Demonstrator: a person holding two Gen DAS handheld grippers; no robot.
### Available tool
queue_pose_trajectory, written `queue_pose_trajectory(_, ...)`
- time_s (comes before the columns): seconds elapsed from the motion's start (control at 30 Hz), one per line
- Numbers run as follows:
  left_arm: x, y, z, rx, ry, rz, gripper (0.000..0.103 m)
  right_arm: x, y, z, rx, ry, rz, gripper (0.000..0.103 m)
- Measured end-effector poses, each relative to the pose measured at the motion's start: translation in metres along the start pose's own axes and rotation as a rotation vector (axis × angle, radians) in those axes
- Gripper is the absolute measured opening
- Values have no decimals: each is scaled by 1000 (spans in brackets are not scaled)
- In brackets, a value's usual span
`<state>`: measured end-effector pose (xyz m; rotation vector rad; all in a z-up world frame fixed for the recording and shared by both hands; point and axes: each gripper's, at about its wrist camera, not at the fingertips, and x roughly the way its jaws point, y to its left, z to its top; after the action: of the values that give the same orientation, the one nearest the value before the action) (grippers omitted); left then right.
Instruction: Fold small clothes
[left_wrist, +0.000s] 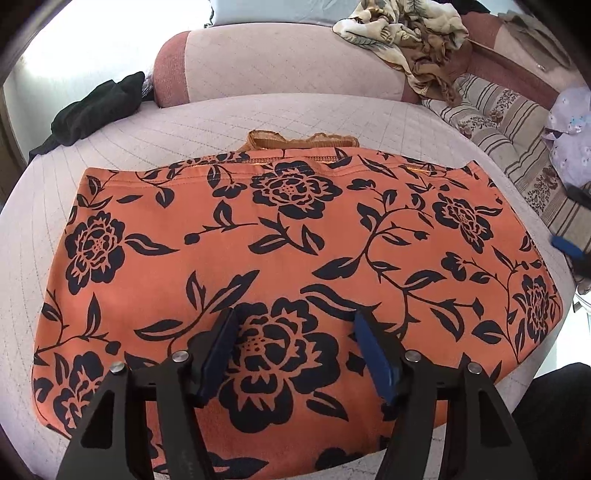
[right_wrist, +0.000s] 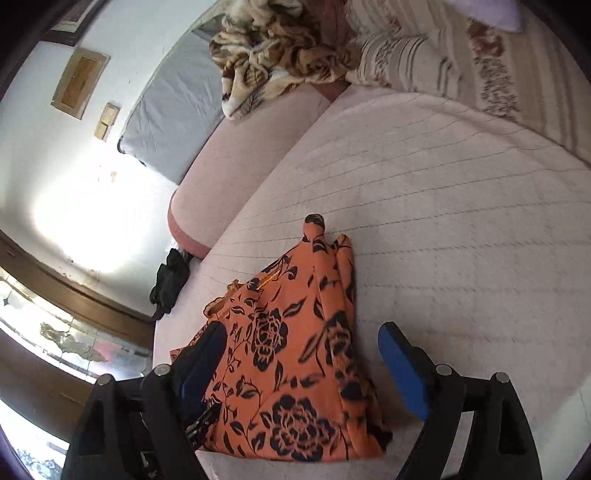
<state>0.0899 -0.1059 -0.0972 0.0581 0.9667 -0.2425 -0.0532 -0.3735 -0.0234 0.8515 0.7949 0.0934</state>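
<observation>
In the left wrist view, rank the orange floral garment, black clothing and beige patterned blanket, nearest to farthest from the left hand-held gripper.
1. Orange floral garment: directly under the left hand-held gripper.
2. Black clothing: far left, at the cushion's edge.
3. Beige patterned blanket: upper right, on the backrest.

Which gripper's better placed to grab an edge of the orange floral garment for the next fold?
Right, probably. The right gripper is open, straddling the orange floral garment at its side edge; the left gripper hovers open over its middle.

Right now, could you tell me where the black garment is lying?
In the left wrist view the black garment lies at the far left edge of the sofa seat, beside the pink bolster, apart from the orange floral garment.
</observation>
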Motion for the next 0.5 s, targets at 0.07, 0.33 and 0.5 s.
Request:
queue_pose_trajectory(0.07,2,-1,-1,-3,-4,-1,66,36,-1,28,-30,86,0,87)
queue_pose_trajectory(0.33,-2,4,-5,-10,-23,-36,67,117,14,51,-115,261,-99,15)
queue_pose_trajectory(0.5,-1,5,-8,-7,-36,-52,68,111,12,47,-155,167,-213,13)
